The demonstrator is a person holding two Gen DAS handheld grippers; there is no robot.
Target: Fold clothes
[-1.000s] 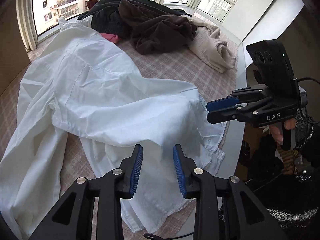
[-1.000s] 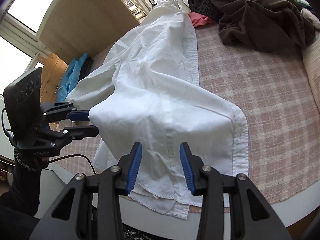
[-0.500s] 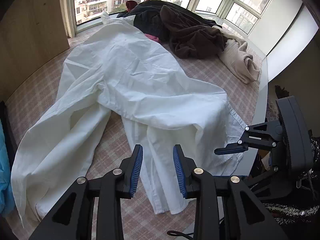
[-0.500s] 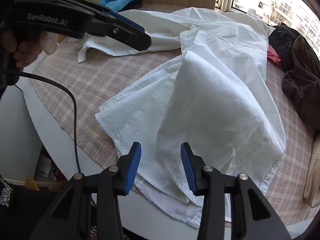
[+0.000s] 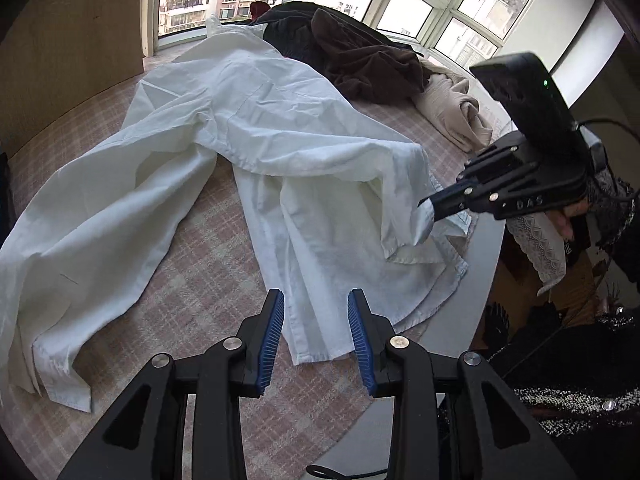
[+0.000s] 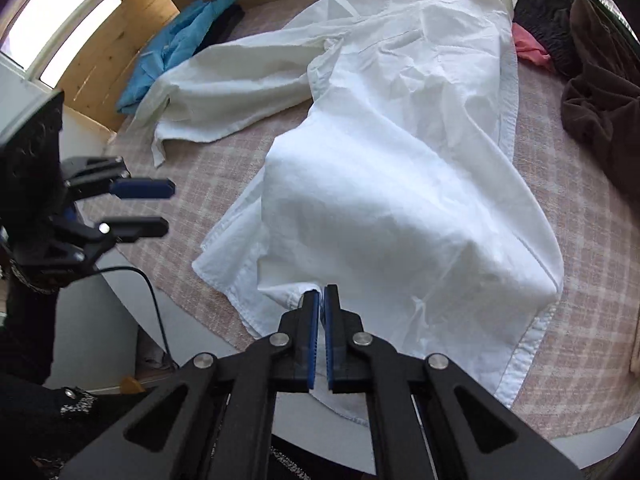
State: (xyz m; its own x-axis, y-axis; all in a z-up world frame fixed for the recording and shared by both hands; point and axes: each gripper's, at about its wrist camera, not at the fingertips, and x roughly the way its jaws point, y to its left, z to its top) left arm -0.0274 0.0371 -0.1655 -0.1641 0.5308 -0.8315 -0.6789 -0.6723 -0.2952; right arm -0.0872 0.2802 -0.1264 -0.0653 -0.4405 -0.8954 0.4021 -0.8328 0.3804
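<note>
White shirt (image 6: pixel 400 184) hem is clamped in right gripper (image 6: pixel 321 294) jaws; left gripper (image 5: pixel 316 312) jaws gape above it.

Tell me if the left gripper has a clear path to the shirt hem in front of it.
Probably yes: the left gripper is open, and the white shirt hem lies flat just beyond its fingertips, uncovered.

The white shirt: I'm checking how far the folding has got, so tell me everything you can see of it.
The white shirt is thin, creased woven cloth, long-sleeved, lying spread along the pink checked cover, collar toward the window. One sleeve trails out flat to the side. The right gripper is shut on a near part of the shirt and lifts it into a loose tent. The left gripper is open above the near hem, not touching. The far end lies against the dark clothes pile.
</note>
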